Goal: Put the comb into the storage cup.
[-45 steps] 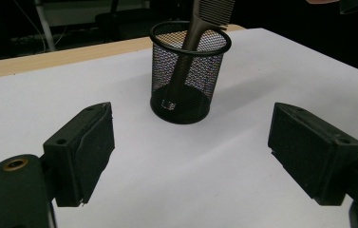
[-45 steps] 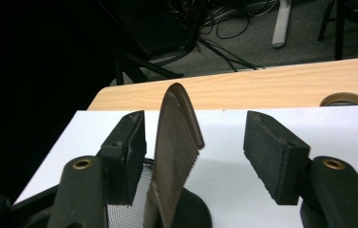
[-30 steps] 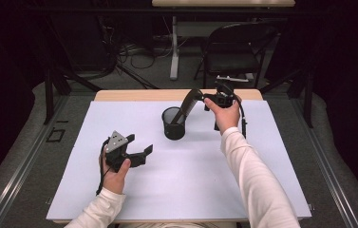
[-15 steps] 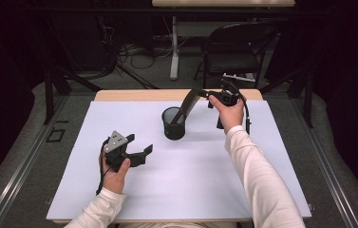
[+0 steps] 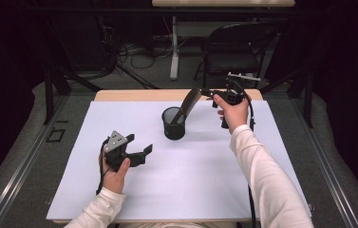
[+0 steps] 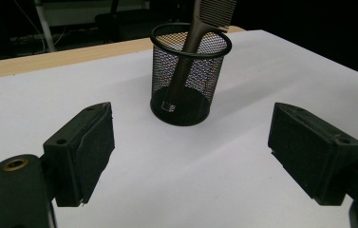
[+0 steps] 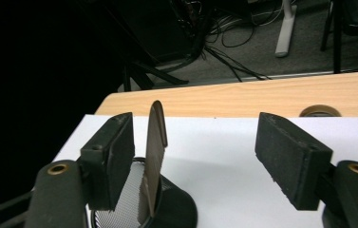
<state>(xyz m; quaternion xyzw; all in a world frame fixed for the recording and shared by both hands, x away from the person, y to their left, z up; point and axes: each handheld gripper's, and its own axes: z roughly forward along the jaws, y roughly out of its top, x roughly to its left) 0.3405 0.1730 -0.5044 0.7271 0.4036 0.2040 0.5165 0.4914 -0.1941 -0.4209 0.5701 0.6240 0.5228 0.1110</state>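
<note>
I see a worktop (image 5: 134, 95) of pale wood, nearly all covered by a white sheet (image 5: 191, 180). On that sheet, toward the far middle, a black mesh cup (image 5: 173, 124) stands upright with a comb (image 5: 188, 103) leaning inside.

black chair (image 5: 236, 50) behind white table (image 5: 191, 185)

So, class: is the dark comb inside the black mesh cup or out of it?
Inside: the dark comb stands tilted in the black mesh cup, handle down.
</note>
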